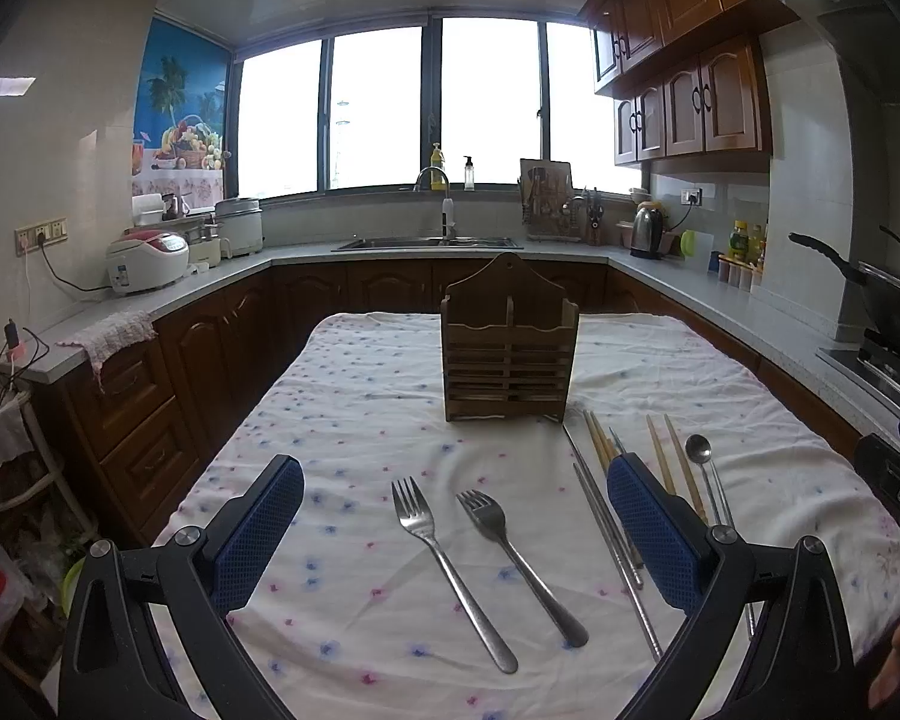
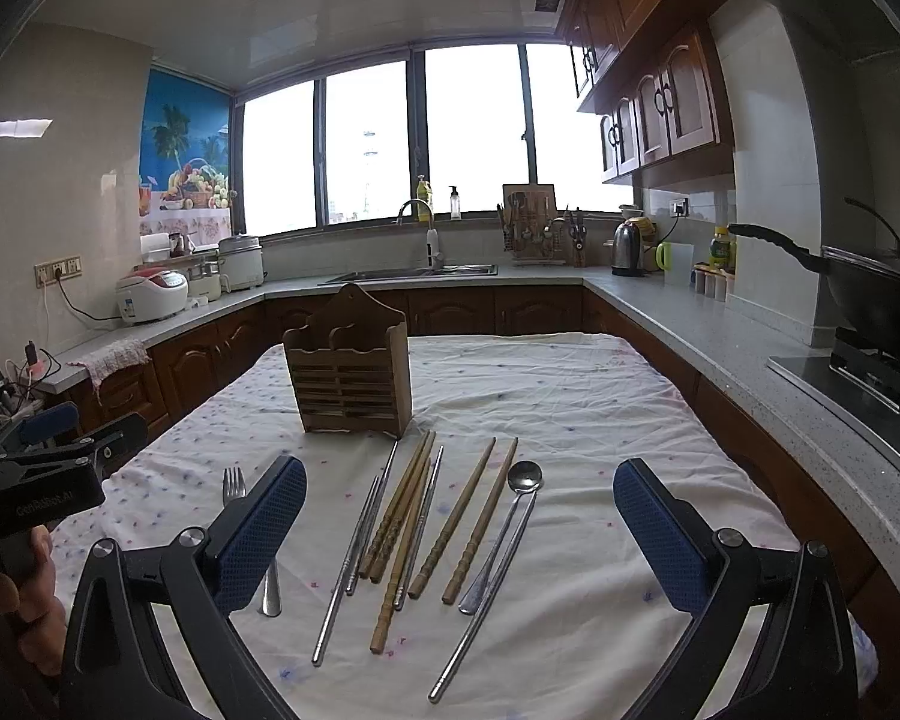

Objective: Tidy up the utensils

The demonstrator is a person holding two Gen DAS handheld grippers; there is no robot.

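A wooden slatted utensil holder (image 1: 510, 343) (image 2: 349, 363) stands upright on the floral tablecloth (image 1: 360, 408) (image 2: 570, 396). Two steel forks (image 1: 450, 570) lie side by side in front of it, between the fingers of my open left gripper (image 1: 455, 531), which holds nothing. Wooden chopsticks (image 2: 450, 522), metal chopsticks (image 2: 354, 546) and a steel spoon (image 2: 513, 510) lie in a row to the right of the forks, under my open, empty right gripper (image 2: 459, 534). One fork (image 2: 234, 486) is partly hidden behind the right gripper's left finger.
Kitchen counters wrap around the table: rice cookers (image 1: 147, 258) on the left, a sink (image 1: 429, 243) at the back, a kettle (image 1: 648, 231) and a wok on a stove (image 2: 876, 294) on the right. A hand (image 2: 6, 594) holds the left gripper's handle.
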